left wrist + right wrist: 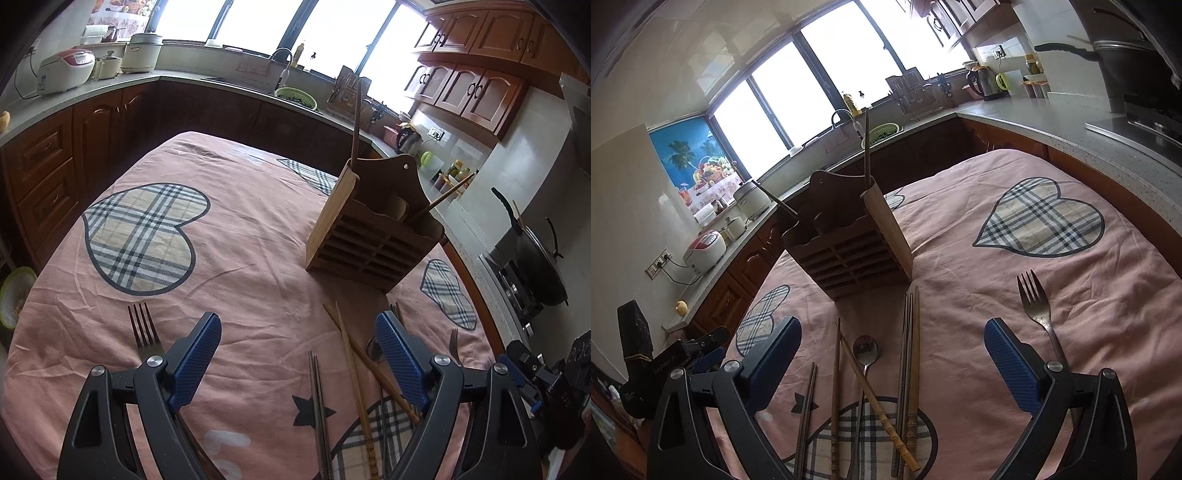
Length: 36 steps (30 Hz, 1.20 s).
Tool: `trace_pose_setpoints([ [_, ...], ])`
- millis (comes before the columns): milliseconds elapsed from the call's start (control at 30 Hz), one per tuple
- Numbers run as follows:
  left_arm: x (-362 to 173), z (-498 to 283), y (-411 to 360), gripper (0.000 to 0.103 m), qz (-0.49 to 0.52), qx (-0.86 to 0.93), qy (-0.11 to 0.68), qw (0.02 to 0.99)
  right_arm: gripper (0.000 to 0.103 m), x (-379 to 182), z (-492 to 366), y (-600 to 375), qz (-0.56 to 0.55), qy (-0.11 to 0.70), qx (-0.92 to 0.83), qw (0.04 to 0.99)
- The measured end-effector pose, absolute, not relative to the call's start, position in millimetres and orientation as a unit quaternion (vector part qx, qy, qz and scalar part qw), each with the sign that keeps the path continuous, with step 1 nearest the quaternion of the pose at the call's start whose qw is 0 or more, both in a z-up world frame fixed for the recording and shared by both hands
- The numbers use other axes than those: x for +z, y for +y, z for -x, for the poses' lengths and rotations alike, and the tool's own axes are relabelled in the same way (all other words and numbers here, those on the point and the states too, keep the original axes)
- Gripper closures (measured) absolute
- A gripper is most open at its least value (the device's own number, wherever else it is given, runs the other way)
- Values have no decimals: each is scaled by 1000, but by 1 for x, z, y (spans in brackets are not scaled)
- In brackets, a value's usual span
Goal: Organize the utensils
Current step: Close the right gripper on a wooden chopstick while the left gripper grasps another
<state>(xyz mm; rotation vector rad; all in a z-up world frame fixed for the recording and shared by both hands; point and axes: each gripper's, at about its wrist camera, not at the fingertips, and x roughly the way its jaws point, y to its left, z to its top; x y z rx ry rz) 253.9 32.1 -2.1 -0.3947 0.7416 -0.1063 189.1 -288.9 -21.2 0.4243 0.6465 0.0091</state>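
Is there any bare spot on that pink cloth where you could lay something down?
Yes: the stretch around the big plaid heart, between the wooden holder and the lone fork, is bare. It is crowded in front of the holder, where chopsticks and a spoon lie between the right tongs.

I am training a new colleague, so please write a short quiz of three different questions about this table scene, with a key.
1. True or false: the right tongs are shut on a chopstick.
2. Which utensil lies between the chopsticks in the right wrist view? A) knife B) spoon C) ladle
3. Fill in: the wooden holder stands on the ____ cloth.

Key:
1. False; both the right and the left tongs are open and hold nothing.
2. B. A fork lies apart, to the right.
3. Pink.
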Motion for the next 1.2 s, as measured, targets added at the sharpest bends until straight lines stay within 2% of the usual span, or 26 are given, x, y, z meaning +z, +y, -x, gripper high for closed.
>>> trace_pose_setpoints([
  [267, -11, -271, 20, 19, 178, -49, 384, 905, 4, -29, -201, -287, -191, 329, -1, 925],
  [400, -18, -283, 11, 24, 167, -53, 398, 901, 7, -38, -215, -286, -174, 343, -1, 923],
  [633, -27, -310, -11, 38, 148, -74, 417, 894, 43, -62, -249, -287, -152, 389, -7, 908],
  [667, -29, -315, -15, 43, 144, -78, 421, 892, 50, -65, -254, -287, -149, 396, -7, 906],
  [833, -43, -340, -37, 60, 114, -97, 446, 883, 69, -76, -278, -290, -140, 419, -6, 897],
  [900, -49, -351, -44, 65, 106, -102, 456, 878, 72, -79, -285, -290, -135, 426, -4, 894],
  [1133, -68, -381, -57, 70, 97, -109, 479, 866, 77, -90, -307, -287, -119, 446, 3, 887],
  [1200, -72, -387, -60, 77, 95, -111, 484, 863, 78, -93, -311, -288, -117, 451, 4, 885],
])
